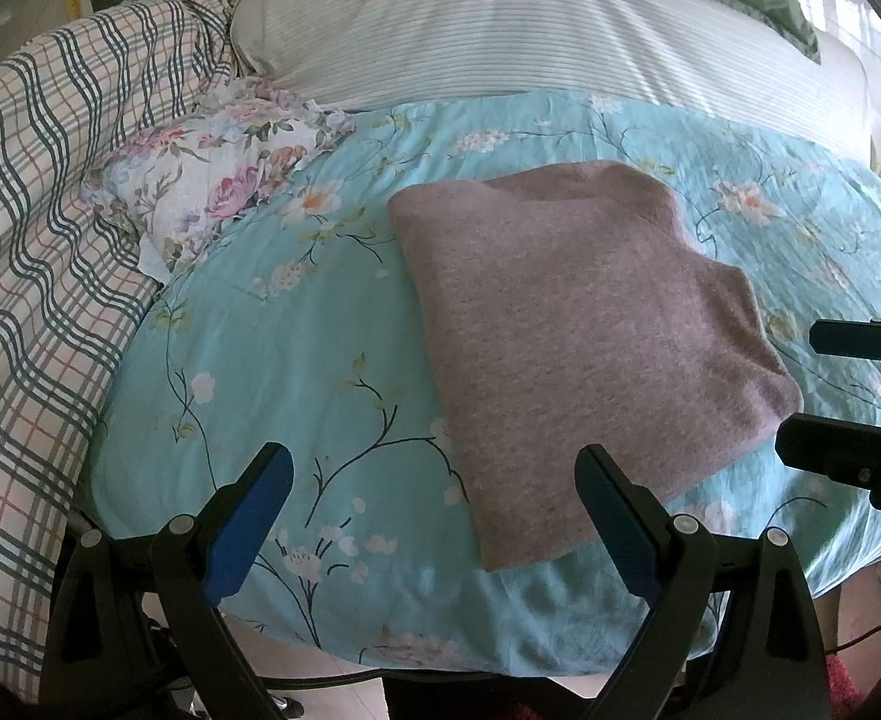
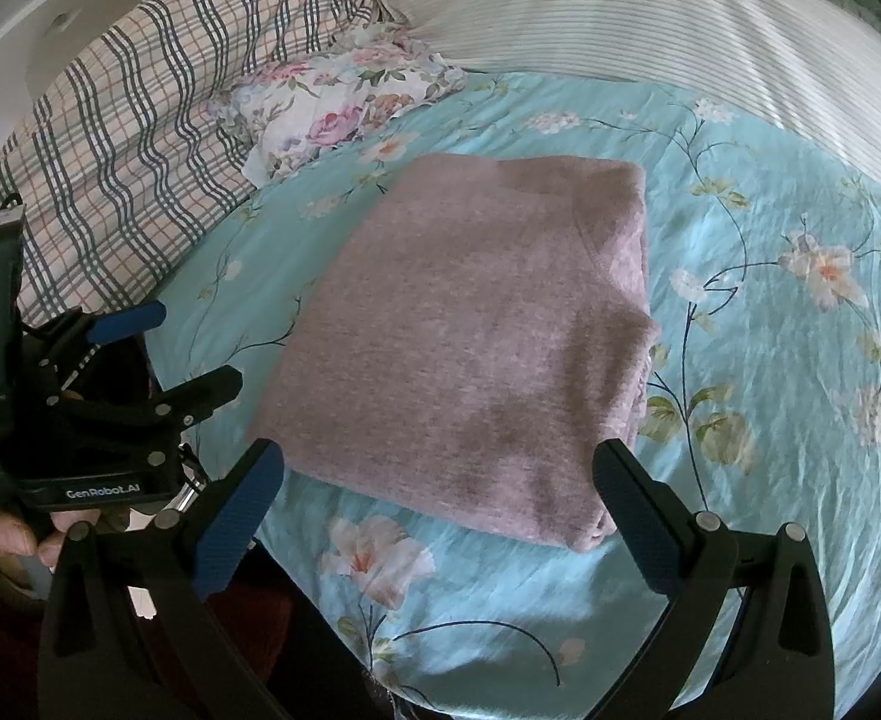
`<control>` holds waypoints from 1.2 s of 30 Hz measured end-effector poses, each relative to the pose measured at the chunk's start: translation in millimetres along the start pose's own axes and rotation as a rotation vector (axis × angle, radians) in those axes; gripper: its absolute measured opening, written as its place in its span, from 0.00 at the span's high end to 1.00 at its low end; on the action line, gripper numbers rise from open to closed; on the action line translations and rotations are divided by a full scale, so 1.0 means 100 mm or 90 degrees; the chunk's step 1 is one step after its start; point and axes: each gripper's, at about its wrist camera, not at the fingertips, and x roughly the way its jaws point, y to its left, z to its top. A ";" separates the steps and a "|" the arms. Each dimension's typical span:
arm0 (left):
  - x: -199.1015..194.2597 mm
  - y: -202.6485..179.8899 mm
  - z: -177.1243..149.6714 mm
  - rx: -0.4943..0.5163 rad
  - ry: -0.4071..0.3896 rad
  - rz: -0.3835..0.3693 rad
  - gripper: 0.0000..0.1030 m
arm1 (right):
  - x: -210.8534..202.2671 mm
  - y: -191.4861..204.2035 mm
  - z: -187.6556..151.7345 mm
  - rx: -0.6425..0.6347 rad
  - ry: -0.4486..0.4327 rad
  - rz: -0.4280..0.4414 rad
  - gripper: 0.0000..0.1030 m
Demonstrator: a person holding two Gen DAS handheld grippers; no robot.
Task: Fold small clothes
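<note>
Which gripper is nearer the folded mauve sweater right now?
Right, narrowly. The right gripper sits open at the folded mauve sweater's near edge; the left gripper is open too, offset toward its left corner.

Home bedroom, bed [image 1: 332, 360] under turquoise floral sheet, striped pillow [image 1: 500, 30], plaid quilt [image 1: 50, 210], flowered pillowcase [image 1: 212, 174]

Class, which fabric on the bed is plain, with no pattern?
The folded mauve garment; the turquoise sheet is flowered and the blanket checked.
</note>
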 end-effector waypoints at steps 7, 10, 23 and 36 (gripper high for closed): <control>0.00 0.00 0.00 -0.001 0.000 0.000 0.07 | -0.01 0.03 -0.01 0.000 -0.001 -0.001 0.00; 0.00 0.00 0.00 -0.001 0.000 0.001 0.07 | -0.01 0.02 -0.01 -0.001 -0.001 -0.001 0.00; -0.01 0.00 0.00 -0.001 0.000 0.001 0.07 | -0.02 0.03 0.00 0.000 -0.004 -0.001 0.00; 0.17 0.15 0.25 -0.043 0.005 -0.035 0.08 | 0.10 -0.27 0.23 0.030 -0.016 -0.004 0.00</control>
